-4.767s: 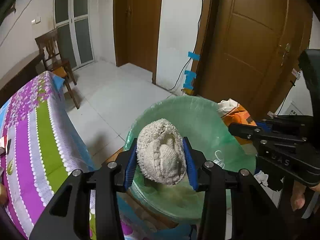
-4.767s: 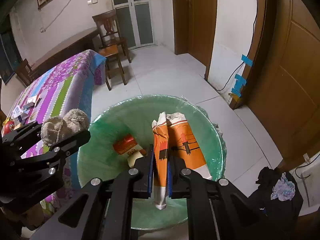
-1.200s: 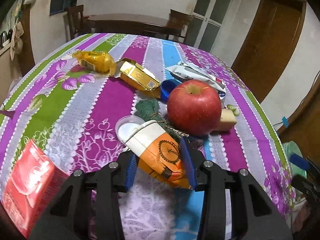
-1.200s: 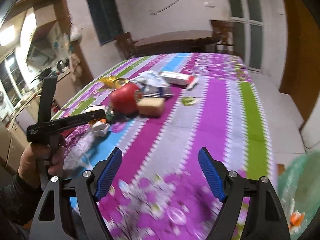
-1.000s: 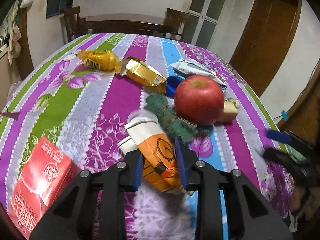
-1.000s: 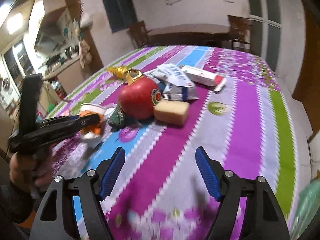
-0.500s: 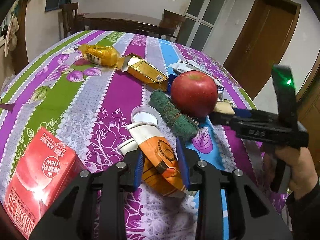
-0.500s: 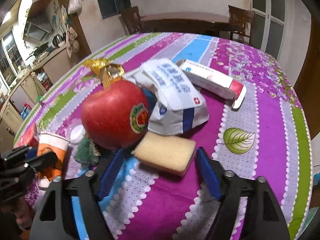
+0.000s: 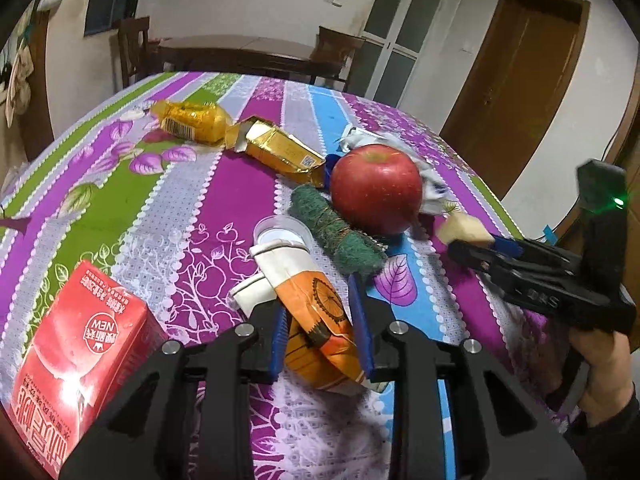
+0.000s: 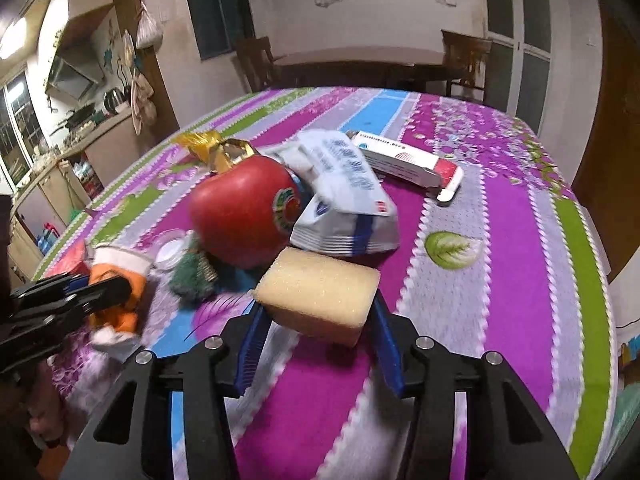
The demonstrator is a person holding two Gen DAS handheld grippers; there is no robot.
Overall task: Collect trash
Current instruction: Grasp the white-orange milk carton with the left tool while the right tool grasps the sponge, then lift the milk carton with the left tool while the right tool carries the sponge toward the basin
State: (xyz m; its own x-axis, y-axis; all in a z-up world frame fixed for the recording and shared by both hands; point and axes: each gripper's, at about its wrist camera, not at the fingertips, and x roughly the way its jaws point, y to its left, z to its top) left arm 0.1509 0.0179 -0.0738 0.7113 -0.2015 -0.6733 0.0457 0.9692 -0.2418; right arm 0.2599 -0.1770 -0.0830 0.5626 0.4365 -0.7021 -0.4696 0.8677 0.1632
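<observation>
- The left gripper (image 9: 322,332) has its jaws closing on the crushed paper cup (image 9: 308,304), orange and white, which lies on the tabletop (image 9: 248,184) near its front part. The blue pads press its flattened sides.
- That cup looks light and already creased, so I'd judge it gives under pressure and could slide out; the thicker middle seems a safer hold than the white rim.
- The right gripper (image 10: 318,344) is closing its jaws around the yellow sponge (image 10: 320,292). The far pad meets one end; at the other end I cannot tell whether the pad touches yet.
- The sponge is probably soft and very light, squashing rather than slipping; across its short ends is a sensible hold.
- Crowding matters: the apple (image 10: 244,212) sits just behind the sponge, and may roll if nudged. A green scouring pad (image 9: 334,232) lies just beside the cup, with a small clear lid (image 9: 282,236) touching the cup's rim.
- A red carton (image 9: 76,364) stands to the left of the left gripper, near the tabletop edge.
- Open cloth lies to the right of the sponge, toward the green stripe, and straight up looks the freest way out for both.
</observation>
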